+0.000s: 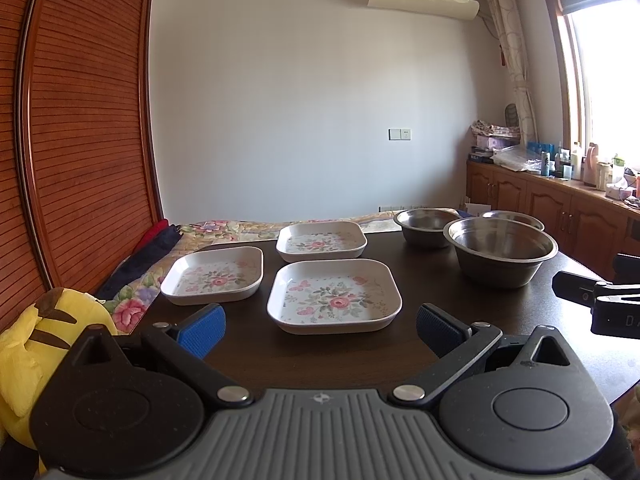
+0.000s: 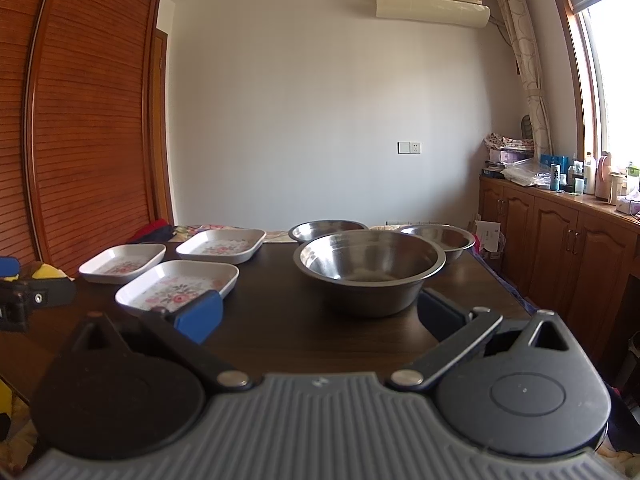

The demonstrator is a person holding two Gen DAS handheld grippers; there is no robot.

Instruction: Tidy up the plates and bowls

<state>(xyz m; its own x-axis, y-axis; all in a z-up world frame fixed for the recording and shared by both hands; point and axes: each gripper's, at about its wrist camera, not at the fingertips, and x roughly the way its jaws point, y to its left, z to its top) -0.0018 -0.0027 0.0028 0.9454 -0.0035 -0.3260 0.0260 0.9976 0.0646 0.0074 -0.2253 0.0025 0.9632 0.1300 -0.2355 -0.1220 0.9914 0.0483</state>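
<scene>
Table [image 1: 248, 360]; both hand-held grippers wide, empty.

Third bowl [image 1: 514, 216] mostly hidden behind nearest bowl [image 1: 502, 250].

Plates [image 1: 334, 295]: white, pink-rose floral print, three. Bowls [image 2: 369, 270]: bare steel grey, three. Table [image 1: 440, 288]: dark brown. Gripper pads [image 1: 203, 330]: blue. Plush toy [image 1: 36, 344]: yellow, brown stripes.
</scene>
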